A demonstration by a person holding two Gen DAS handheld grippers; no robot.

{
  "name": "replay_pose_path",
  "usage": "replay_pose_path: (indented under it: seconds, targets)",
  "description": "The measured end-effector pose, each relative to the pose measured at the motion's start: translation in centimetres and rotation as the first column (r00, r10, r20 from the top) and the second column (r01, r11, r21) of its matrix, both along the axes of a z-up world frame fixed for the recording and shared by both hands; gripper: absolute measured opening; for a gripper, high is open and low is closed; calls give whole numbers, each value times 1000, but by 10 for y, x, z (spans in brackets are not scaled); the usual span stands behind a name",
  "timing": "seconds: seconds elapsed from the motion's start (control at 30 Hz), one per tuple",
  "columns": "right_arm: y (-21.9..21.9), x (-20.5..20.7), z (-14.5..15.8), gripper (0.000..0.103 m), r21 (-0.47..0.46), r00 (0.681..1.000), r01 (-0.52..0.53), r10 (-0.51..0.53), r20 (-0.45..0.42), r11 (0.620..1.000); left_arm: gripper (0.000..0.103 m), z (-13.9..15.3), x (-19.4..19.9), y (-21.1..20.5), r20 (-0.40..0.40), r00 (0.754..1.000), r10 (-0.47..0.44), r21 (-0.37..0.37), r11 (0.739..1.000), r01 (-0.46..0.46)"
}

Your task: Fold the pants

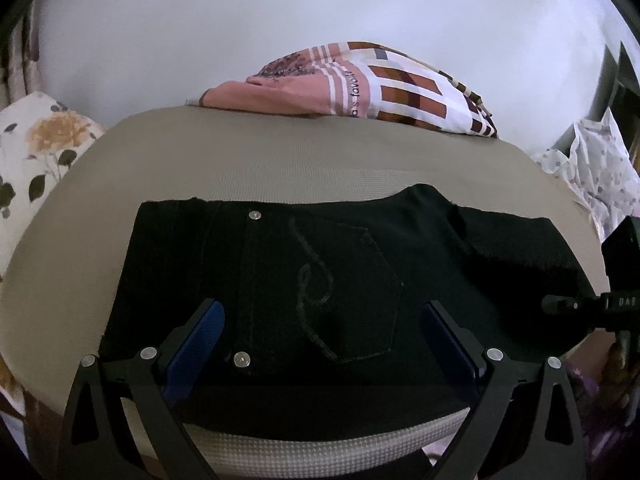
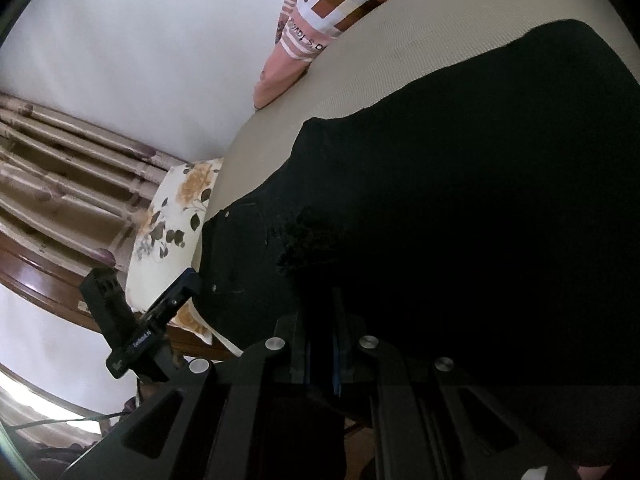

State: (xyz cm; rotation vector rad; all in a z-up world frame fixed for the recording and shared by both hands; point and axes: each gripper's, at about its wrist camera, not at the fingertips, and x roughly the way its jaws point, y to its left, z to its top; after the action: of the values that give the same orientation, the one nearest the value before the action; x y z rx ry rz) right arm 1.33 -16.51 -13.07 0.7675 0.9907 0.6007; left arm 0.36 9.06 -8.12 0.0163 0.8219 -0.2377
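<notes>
Black pants (image 1: 340, 272) lie flat on a beige padded surface (image 1: 240, 160), waist end to the left, with a back pocket and metal rivets facing up. My left gripper (image 1: 320, 316) is open, its blue-padded fingers (image 1: 200, 332) spread over the near edge of the pants, holding nothing. In the right wrist view the pants (image 2: 460, 180) fill the right side. My right gripper (image 2: 320, 300) is shut on a fold of the black cloth near its edge. The left gripper's body (image 2: 132, 328) shows at the left there.
A folded pink and checked garment (image 1: 360, 88) lies at the far edge of the surface. A floral pillow (image 1: 36, 152) sits left, a spotted cloth (image 1: 596, 176) right. A white wall is behind. Curtains (image 2: 60, 172) hang beyond the pillow.
</notes>
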Motion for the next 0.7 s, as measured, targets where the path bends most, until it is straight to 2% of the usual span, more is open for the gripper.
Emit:
replay_pose_path:
  seconds: [0.7]
  targets:
    - [8, -3, 12, 11, -82, 996, -45, 51, 70, 996, 98, -8, 1, -6, -39, 999, -13, 12, 1000, 14]
